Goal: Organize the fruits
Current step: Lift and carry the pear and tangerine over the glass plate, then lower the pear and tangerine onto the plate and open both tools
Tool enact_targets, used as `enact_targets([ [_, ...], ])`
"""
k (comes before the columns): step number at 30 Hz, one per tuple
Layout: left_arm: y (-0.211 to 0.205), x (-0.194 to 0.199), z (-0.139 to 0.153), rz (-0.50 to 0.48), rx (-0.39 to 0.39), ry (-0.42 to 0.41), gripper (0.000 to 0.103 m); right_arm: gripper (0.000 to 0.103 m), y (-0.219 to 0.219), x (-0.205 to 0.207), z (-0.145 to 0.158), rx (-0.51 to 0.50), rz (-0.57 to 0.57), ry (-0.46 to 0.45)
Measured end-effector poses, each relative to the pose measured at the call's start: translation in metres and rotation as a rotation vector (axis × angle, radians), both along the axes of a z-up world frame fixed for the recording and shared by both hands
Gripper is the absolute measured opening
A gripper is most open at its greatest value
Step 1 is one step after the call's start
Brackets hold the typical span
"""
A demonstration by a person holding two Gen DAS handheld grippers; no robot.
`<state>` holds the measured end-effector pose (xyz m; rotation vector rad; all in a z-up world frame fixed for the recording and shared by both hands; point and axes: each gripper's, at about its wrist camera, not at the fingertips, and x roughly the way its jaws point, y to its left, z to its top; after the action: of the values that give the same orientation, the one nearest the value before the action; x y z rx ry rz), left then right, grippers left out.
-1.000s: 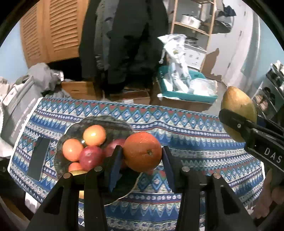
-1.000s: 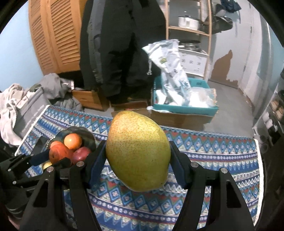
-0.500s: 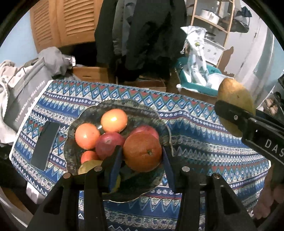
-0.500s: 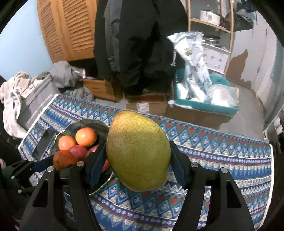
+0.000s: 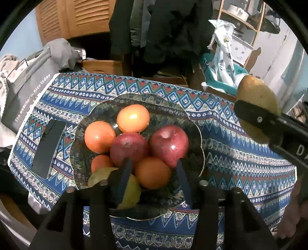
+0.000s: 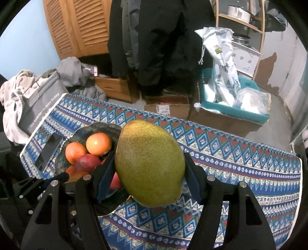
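Gripping a mango (image 6: 150, 163), the right gripper (image 6: 149, 173) hung above the cloth; the left gripper (image 5: 153, 171) seemingly had loosened around an orange (image 5: 153, 172) in the bowl (image 5: 173, 109).

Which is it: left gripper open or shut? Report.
Open: the left gripper has its fingers spread wider than the orange, gaps showing on both sides.

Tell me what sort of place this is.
Most likely a lived-in home, perhaps an entry or storage corner: dark coats hang beside louvred wooden doors, a wooden shelf with metal pots stands behind, and cardboard boxes sit on the floor past the patterned blue tablecloth.
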<state>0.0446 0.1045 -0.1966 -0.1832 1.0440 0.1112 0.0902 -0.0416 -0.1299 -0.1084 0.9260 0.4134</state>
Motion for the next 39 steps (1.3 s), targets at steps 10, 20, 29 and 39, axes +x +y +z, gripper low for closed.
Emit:
enact_targets([
  [10,0.03,-0.001,0.013,0.073,-0.011,-0.035,0.065,0.068,0.024,0.008,-0.008,0.004,0.044,0.019],
  [20,0.079,-0.003,0.02,0.2,0.01,-0.054,0.065,0.068,0.063,0.019,-0.034,0.009,0.119,0.083],
  [29,0.107,-0.009,0.017,0.268,-0.003,-0.056,0.065,0.068,0.091,0.024,-0.054,0.007,0.178,0.149],
  [39,0.105,-0.008,0.02,0.263,0.001,-0.061,0.065,0.068,0.107,0.019,-0.066,-0.033,0.222,0.188],
])
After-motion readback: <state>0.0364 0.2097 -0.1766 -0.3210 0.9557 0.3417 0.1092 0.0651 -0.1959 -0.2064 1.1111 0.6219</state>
